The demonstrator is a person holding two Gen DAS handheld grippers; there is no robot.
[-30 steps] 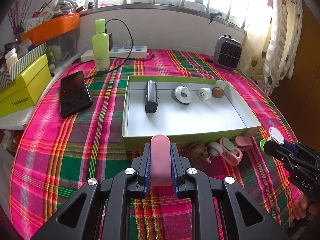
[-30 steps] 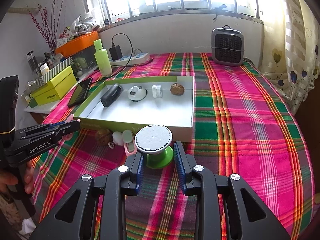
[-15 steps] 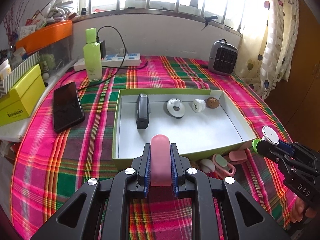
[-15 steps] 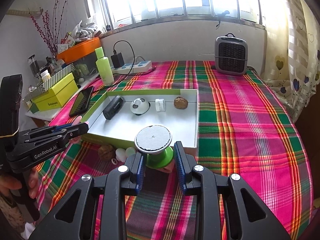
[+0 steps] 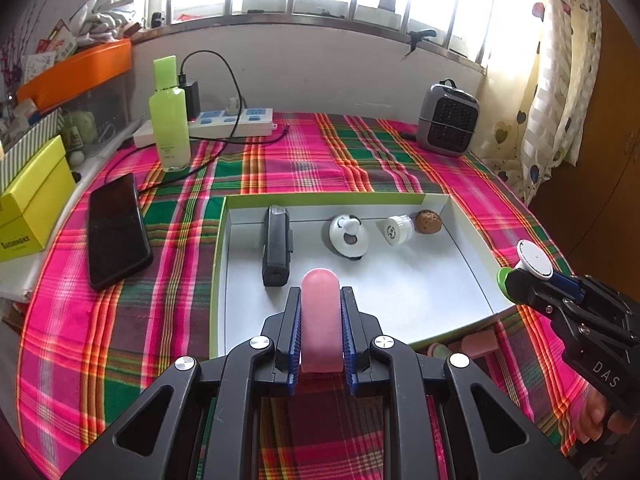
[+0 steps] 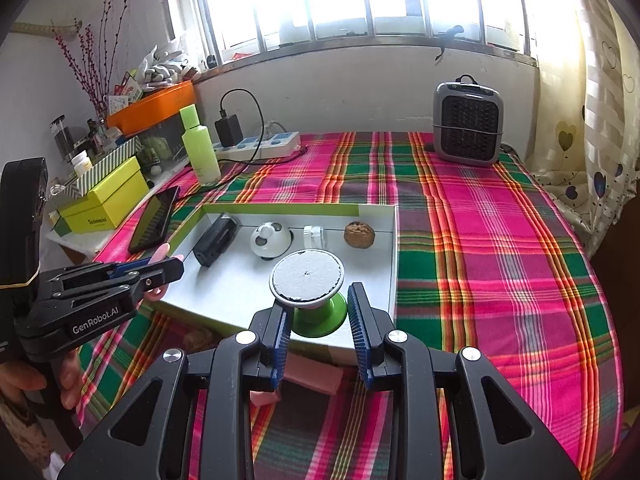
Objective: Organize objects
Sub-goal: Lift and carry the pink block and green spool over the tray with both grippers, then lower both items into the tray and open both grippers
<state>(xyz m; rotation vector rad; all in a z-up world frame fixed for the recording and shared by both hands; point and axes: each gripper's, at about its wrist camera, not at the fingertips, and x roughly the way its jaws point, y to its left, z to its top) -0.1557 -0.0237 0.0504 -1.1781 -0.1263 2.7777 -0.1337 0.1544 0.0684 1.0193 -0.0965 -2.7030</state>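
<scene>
The left view shows the left claw (image 5: 321, 320) squeezing a smooth pink bar (image 5: 321, 312), over the near edge of the box (image 5: 218, 264). The right view shows the right claw (image 6: 320, 320) gripping a green stand (image 6: 320, 316) with a round, rough grey top, over the box's near right corner. Ahead of both claws, inside the box, lie a black block (image 5: 276, 246), a round white toy (image 5: 349, 236), a small white cap (image 5: 398, 231) and a bumpy walnut (image 6: 359, 234).

bright barred window (image 6: 360, 0) above a white wall (image 6: 340, 92), patterned curtain (image 6: 600, 100) right, plaid-covered table (image 6: 500, 240).
</scene>
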